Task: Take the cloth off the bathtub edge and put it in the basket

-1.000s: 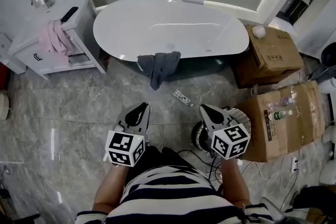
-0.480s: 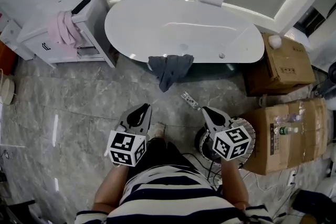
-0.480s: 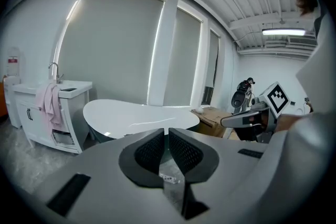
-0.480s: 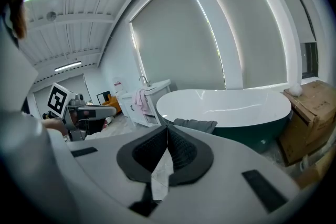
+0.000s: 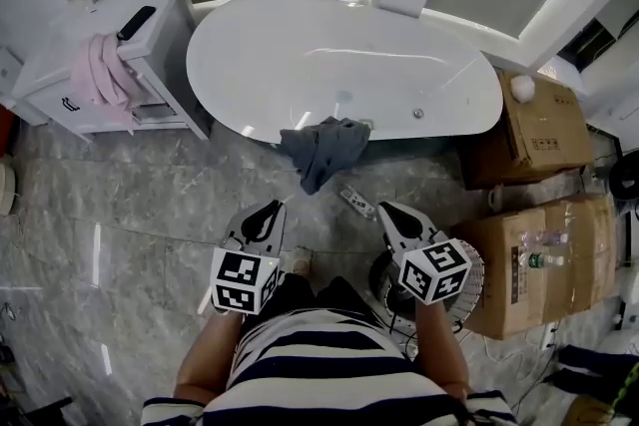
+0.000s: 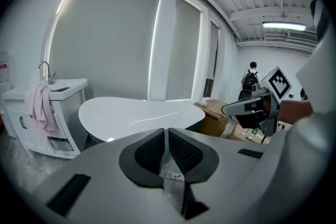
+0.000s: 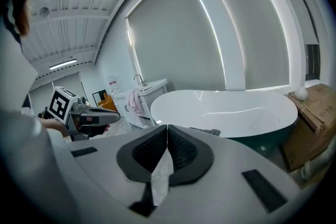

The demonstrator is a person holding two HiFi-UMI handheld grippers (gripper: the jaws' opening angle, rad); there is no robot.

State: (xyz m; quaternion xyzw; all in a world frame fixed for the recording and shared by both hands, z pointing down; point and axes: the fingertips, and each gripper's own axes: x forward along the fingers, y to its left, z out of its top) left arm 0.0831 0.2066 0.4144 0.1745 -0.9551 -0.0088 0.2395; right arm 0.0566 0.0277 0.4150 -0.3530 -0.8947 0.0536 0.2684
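Note:
A dark grey cloth (image 5: 321,147) hangs over the near edge of the white bathtub (image 5: 339,65), its end trailing toward the floor. In the right gripper view the cloth (image 7: 207,131) shows just past the jaws, on the tub's rim. My left gripper (image 5: 271,207) and right gripper (image 5: 384,209) are held side by side above the marble floor, short of the cloth, both shut and empty. The shut left jaws (image 6: 167,131) point at the tub (image 6: 142,113). A white ribbed basket (image 5: 471,266) stands on the floor under my right hand, mostly hidden by the gripper.
A white cabinet (image 5: 120,45) with a pink towel (image 5: 98,75) stands left of the tub. Cardboard boxes (image 5: 534,130) (image 5: 544,254) crowd the right side. A small bottle-like object (image 5: 357,203) lies on the floor between cloth and right gripper. A person (image 6: 251,78) stands far off.
Both grippers have moved forward toward the bathtub, and the cloth now lies closer to them. Both jaws stayed shut.

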